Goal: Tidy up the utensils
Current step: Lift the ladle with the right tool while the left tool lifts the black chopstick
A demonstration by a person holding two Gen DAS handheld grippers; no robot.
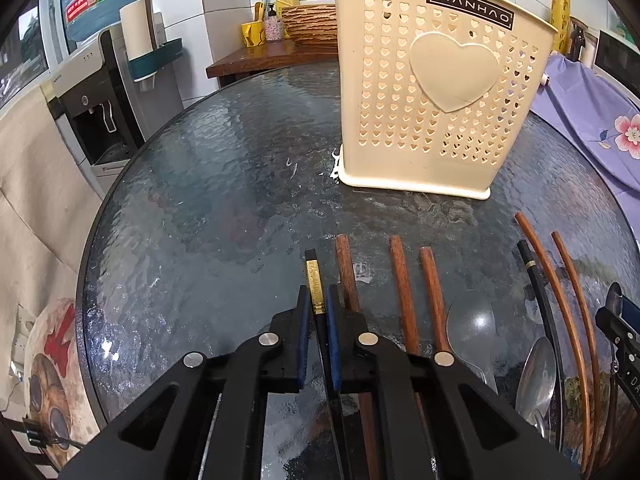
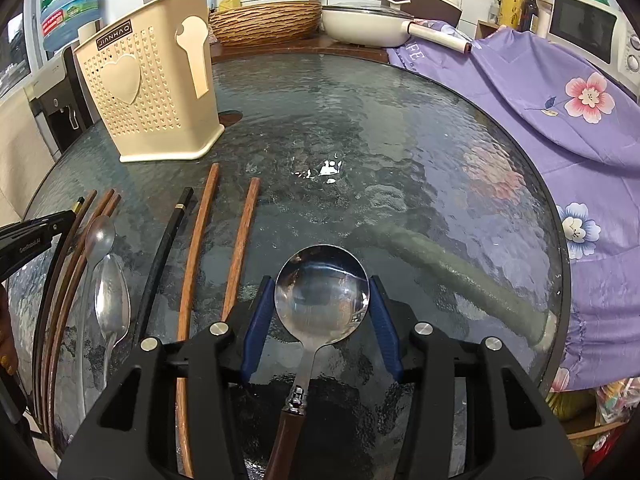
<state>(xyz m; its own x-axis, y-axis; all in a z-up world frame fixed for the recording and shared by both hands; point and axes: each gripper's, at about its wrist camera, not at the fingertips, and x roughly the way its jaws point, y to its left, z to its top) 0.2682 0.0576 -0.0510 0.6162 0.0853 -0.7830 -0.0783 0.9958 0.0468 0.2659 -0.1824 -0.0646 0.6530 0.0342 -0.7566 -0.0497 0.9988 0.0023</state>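
My left gripper (image 1: 318,292) is shut on a black chopstick with a gold band (image 1: 313,276), low over the round glass table (image 1: 220,200). Brown wooden chopsticks (image 1: 402,280) lie just to its right. In the right wrist view my right gripper (image 2: 320,280) straddles the round bowl of a steel spoon with a brown handle (image 2: 322,292). Its blue pads (image 2: 258,320) sit close beside the bowl without clearly pressing on it. The cream perforated utensil holder (image 1: 440,92) (image 2: 152,92) stands upright at the back of the table.
More utensils lie in a row: two steel spoons (image 2: 112,300), a black chopstick (image 2: 164,256) and long brown chopsticks (image 2: 198,248). A purple flowered cloth (image 2: 540,92) drapes the right side. A water dispenser (image 1: 92,92) stands left, and a woven basket (image 2: 264,20) sits behind.
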